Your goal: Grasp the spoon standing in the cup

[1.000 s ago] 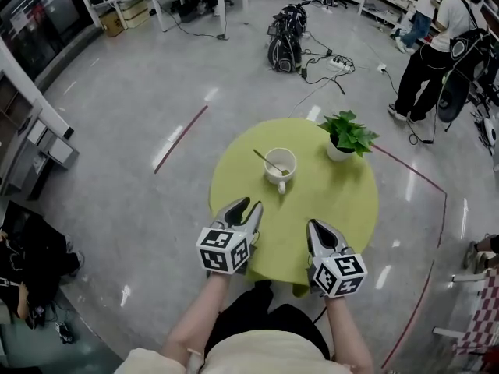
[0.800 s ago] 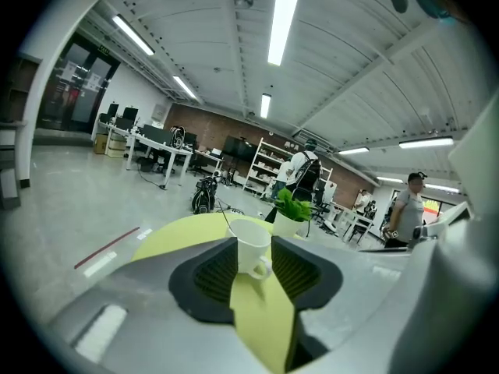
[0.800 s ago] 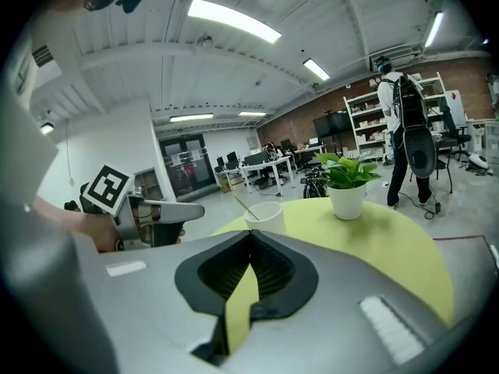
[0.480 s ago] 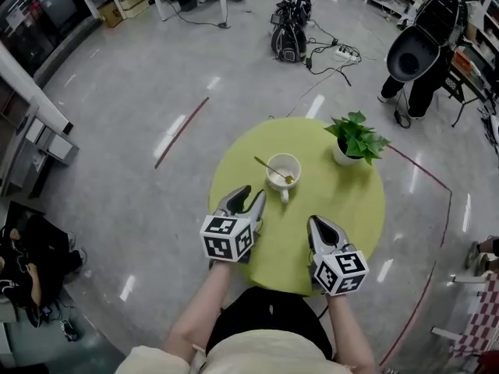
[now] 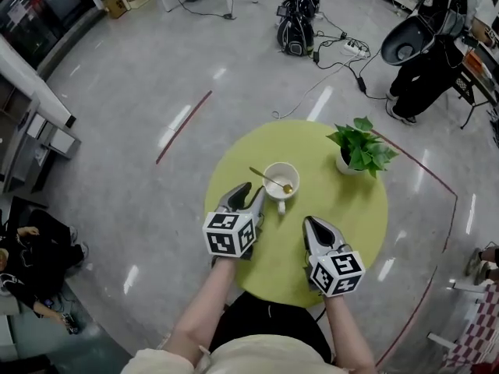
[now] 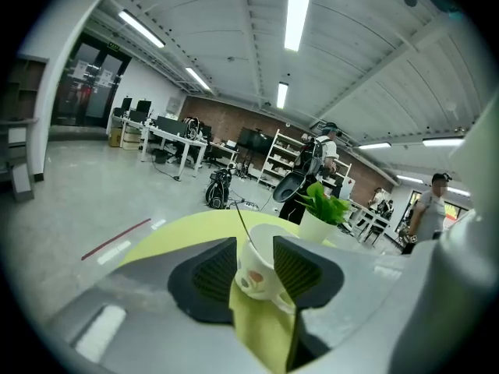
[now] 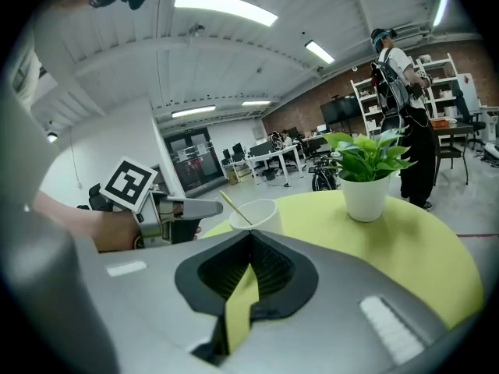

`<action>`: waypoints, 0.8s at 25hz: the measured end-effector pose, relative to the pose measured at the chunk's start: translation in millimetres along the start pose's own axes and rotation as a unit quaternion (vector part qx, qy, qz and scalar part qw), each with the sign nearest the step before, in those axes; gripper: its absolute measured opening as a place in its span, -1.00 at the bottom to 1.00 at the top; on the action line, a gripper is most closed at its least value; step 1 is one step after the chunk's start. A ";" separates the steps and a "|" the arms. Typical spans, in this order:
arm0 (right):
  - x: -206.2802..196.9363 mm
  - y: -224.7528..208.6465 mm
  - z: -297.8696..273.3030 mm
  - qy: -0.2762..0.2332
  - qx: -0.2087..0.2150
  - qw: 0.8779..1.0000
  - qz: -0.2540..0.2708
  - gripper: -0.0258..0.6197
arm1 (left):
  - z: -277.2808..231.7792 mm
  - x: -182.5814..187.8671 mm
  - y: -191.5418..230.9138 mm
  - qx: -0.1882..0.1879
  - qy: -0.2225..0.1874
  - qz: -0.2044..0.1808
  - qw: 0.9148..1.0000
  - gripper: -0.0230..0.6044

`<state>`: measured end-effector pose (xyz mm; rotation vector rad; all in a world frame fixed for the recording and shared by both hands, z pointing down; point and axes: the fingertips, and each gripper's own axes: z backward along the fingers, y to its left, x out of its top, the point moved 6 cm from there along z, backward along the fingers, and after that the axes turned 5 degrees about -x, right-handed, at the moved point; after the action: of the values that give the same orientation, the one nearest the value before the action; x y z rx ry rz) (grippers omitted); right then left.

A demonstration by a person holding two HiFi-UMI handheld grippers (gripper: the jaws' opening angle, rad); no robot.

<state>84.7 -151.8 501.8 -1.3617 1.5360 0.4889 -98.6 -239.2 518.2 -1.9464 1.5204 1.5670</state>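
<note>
Now your left gripper (image 5: 249, 191) gapes empty, the spoon (image 5: 265, 177) in the cup (image 5: 295, 174) just ahead. Your right gripper (image 5: 311, 224) is closed, empty.

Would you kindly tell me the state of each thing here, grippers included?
Cup: upright, spoon inside.
Spoon: leaning in the cup, not grasped.
Plant: upright in its pot.
Left gripper: open, empty.
Right gripper: shut, empty.

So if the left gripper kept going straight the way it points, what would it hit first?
Probably the white cup: it sits just ahead of the left gripper, framed by its open jaws, spoon standing inside. Exact gap unclear.
</note>
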 end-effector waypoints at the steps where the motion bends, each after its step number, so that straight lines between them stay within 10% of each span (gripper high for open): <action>1: -0.6 -2.2 -2.9 0.002 0.002 1.000 -0.001 -0.92 | -3.5 -0.2 1.0 0.003 0.001 0.001 1.000 -0.47; 20: -7.4 -21.6 -22.9 0.030 0.015 0.999 -0.016 -0.92 | -40.3 11.7 16.3 0.027 -0.001 0.012 1.000 -0.61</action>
<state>94.4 -172.8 524.4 -1.3858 1.5620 0.4074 -88.9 -281.0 531.8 -1.9047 1.5753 1.5208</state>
